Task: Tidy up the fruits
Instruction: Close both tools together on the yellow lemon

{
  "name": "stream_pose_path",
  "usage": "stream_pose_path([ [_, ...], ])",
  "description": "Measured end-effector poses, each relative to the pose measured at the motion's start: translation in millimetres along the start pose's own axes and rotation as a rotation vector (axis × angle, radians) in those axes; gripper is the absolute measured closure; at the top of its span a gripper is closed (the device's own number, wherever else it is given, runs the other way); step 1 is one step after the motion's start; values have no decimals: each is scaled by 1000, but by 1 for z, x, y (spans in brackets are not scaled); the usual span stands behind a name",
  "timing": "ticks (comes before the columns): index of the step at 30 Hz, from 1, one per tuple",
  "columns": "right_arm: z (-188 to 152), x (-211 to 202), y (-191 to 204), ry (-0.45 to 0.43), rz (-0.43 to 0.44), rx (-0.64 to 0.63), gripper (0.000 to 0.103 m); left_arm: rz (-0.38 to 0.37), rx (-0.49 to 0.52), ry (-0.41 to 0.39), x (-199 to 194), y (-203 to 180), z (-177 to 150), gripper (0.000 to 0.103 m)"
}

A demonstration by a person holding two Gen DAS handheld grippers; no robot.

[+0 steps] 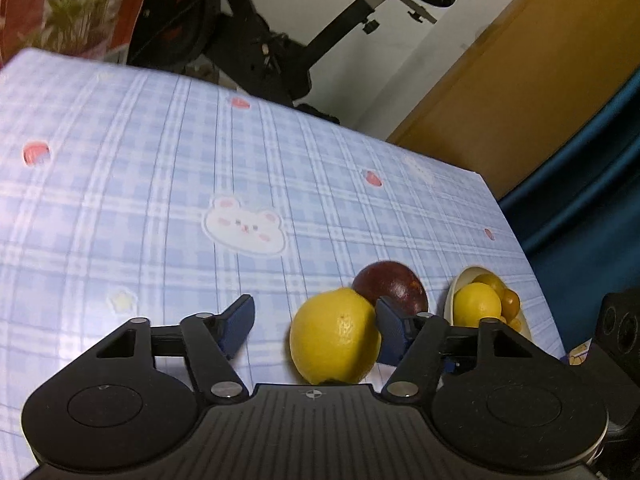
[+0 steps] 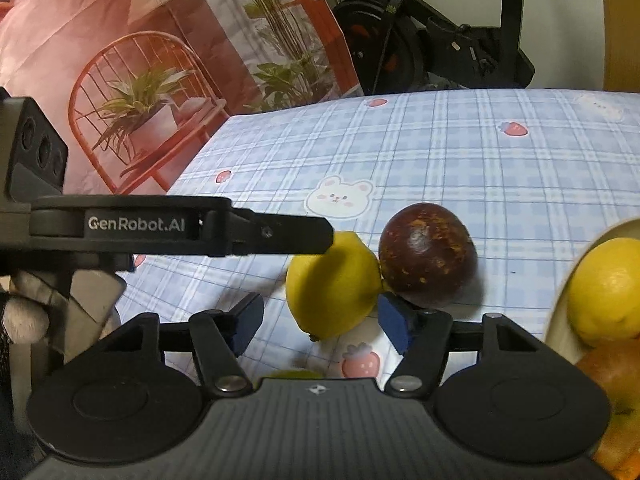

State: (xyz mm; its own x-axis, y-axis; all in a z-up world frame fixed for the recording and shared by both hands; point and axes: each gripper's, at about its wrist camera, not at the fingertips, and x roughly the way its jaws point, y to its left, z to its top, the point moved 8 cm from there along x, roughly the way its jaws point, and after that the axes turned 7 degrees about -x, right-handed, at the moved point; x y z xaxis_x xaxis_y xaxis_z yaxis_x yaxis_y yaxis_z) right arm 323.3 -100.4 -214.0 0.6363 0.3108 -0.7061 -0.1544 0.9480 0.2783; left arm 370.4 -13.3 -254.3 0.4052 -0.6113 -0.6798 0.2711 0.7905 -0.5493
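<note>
A yellow lemon [image 1: 334,338] lies on the blue checked tablecloth, touching a dark purple round fruit [image 1: 392,289] behind it. My left gripper [image 1: 314,328] is open, and the lemon sits between its blue pads, close to the right pad. In the right wrist view the same lemon [image 2: 332,286] and purple fruit [image 2: 428,256] lie just ahead. My right gripper [image 2: 320,322] is open and empty, with the lemon just beyond its pads. The left gripper's body [image 2: 180,226] reaches in from the left above the lemon. A cream bowl [image 1: 458,292] at the right holds a lemon and small yellow fruits.
The bowl's rim [image 2: 560,312] is close at the right, holding a lemon [image 2: 608,288] and an orange fruit [image 2: 616,376]. The table's far edge [image 1: 280,100] has an exercise bike [image 1: 260,40] behind it. A patterned screen [image 2: 160,80] stands off the left side.
</note>
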Motion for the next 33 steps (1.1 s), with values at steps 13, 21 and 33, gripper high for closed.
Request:
stream_pose_path([
  [13,-2,8,-3,5,-14,21,42,-71,-21,37,11,-1,-7,50],
  [21,-11,0,5,9,14,-9,47,-40,3,30,-10,-5,-22,50],
  [33,-13,-37,16,-65,40,-44,47,5,89,-8,-43,-43,-25,50],
])
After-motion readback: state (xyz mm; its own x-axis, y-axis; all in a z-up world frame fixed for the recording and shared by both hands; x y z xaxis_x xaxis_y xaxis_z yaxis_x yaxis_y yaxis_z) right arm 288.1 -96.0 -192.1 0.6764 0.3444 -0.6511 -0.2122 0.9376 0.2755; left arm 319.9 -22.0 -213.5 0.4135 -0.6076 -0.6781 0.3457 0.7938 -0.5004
